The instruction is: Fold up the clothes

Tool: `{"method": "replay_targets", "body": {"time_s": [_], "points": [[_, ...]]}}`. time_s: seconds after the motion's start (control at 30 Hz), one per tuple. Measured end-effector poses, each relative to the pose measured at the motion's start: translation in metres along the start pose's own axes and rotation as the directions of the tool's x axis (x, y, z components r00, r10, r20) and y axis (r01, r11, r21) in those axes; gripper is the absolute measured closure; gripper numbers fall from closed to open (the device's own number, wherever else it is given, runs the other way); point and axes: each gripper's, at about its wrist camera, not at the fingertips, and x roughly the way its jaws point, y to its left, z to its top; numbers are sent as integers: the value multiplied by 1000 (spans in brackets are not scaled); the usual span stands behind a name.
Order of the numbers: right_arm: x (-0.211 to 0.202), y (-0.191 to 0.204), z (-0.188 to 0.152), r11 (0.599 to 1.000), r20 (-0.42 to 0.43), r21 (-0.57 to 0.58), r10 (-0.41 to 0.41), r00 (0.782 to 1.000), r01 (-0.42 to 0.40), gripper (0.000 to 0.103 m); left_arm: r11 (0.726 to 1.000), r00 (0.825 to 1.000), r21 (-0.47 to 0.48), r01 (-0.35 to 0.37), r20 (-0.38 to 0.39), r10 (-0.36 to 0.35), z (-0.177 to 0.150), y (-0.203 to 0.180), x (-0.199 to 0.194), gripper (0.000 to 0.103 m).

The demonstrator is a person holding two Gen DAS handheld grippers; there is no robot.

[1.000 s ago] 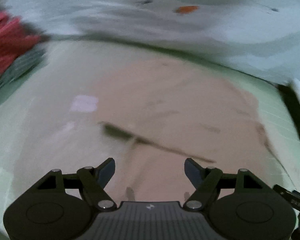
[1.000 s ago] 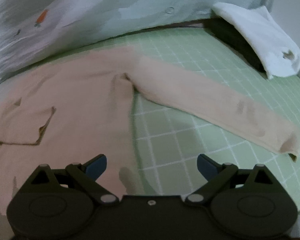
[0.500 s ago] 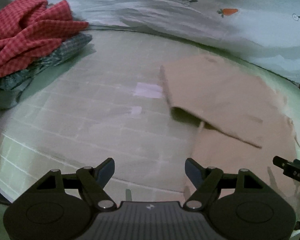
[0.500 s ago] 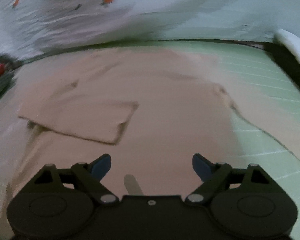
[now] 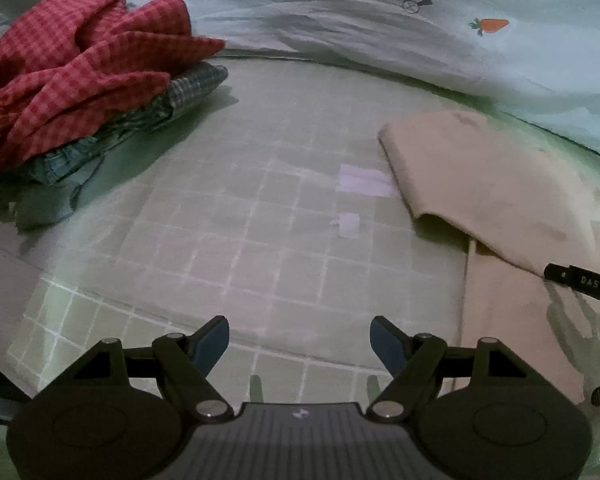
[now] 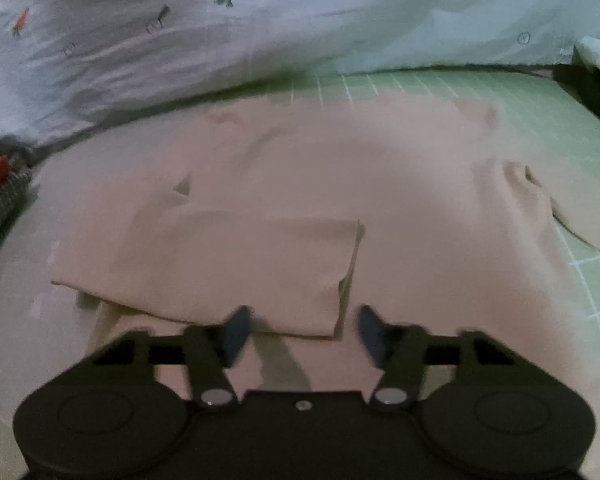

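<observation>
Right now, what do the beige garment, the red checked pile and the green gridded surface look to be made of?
The beige long-sleeved garment looks like a thin, matte, soft knit: it drapes limp and its folded sleeve lies flat. The red checked cloth looks like a woven cotton type, crumpled into firm creases. The green gridded surface looks like smooth printed sheeting or a mat; which of the two I cannot tell.

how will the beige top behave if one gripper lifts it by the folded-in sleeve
The beige top looks thin and floppy: it lies flat and creased on the green grid mat. Lifted by the folded sleeve alone, that fold would probably open and the body trail. The right gripper, jaws just closing with nothing pinched yet, should find it light and not slippery.
</observation>
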Motion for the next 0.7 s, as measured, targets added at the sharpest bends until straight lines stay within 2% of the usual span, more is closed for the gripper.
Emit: {"method": "replay_targets", "body": {"time_s": [0.03, 0.1, 0.13, 0.27, 0.5, 0.7], "points": [[1, 2, 0, 1000, 5, -25, -3, 1000, 3, 56, 1000, 1000, -4, -7, 3, 7, 0, 1, -1, 25], [0, 5, 0, 997, 13, -80, -8, 1000, 9, 77, 1000, 1000, -22, -20, 6, 20, 0, 0, -2, 25], [0, 6, 0, 995, 14, -101, -4, 1000, 5, 79, 999, 1000, -33, -23, 7, 23, 0, -1, -2, 25], [-4, -8, 7, 991, 19, -125, 48, 999, -45, 101, 998, 1000, -59, -30, 3, 30, -3, -18, -3, 25], [-40, -52, 31, 986, 155, -156, 89, 984, -64, 101, 997, 1000, -71, -24, 6, 25, -11, -73, -8, 25], [-78, -111, 59, 993, 287, -118, 45, 957, -11, 101, 998, 1000, -63, -7, 4, 7, -23, -131, -9, 25]]}}
